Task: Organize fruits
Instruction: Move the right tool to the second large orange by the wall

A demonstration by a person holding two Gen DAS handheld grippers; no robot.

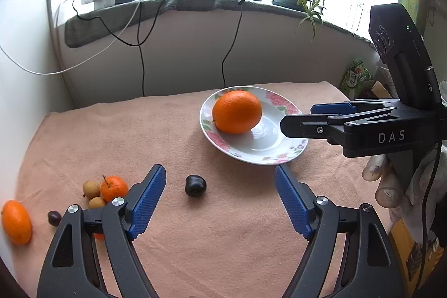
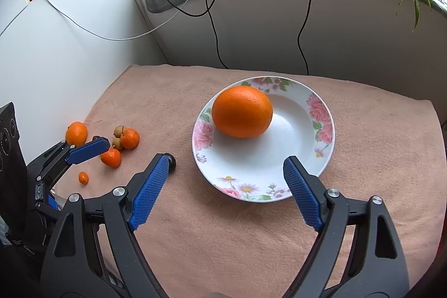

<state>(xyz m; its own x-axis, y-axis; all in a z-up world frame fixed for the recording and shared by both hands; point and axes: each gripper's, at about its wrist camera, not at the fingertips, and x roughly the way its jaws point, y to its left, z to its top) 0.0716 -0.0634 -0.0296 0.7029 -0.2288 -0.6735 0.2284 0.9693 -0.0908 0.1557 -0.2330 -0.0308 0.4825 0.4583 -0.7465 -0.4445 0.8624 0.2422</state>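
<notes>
With only the big orange (image 2: 242, 111) resting in the flowered plate (image 2: 325, 158), toward its far-left side, we judge the sorting barely begun. Our left gripper (image 1: 219, 196) hangs released, nothing between its blue pads, aimed down at the dark plum (image 1: 195, 185) that lies alone on the peach cloth (image 1: 223, 242) just short of the plate; that fruit looks like the nearest next pick. Our right gripper (image 2: 227, 192) is likewise spread and empty, poised over the plate's near rim. The remaining fruit sits clustered at the cloth's left edge: small mandarins (image 2: 130, 138), pale longans (image 1: 91, 189), a tiny kumquat (image 2: 83, 177), well apart from the plate, so each will need carrying across.
</notes>
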